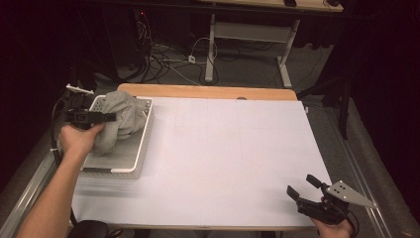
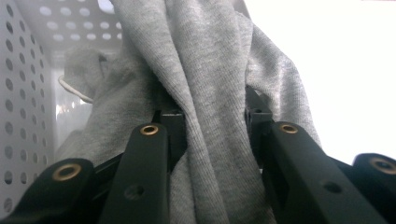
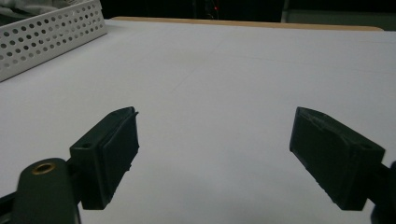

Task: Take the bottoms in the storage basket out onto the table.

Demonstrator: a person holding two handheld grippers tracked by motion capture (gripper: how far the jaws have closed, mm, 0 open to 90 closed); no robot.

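A grey knit garment (image 1: 121, 118) is bunched up in a white perforated basket (image 1: 141, 148) at the table's left side. My left gripper (image 1: 110, 117) reaches over the basket and is shut on a thick fold of that garment (image 2: 212, 121), which runs up between the two black jaws. More of the cloth hangs behind, against the basket's dotted wall (image 2: 18, 93). Near the front right corner of the table my right gripper (image 1: 303, 187) hovers open over the white tabletop (image 3: 219, 88), with nothing between its fingers (image 3: 109, 149).
The table has a white sheet (image 1: 233, 158) with a wooden strip (image 1: 208, 91) along its far edge. Beyond it stand a desk frame (image 1: 247, 44) and tangled cables (image 1: 163, 59) on the floor. The basket's side (image 3: 46, 42) lies far left of the right gripper.
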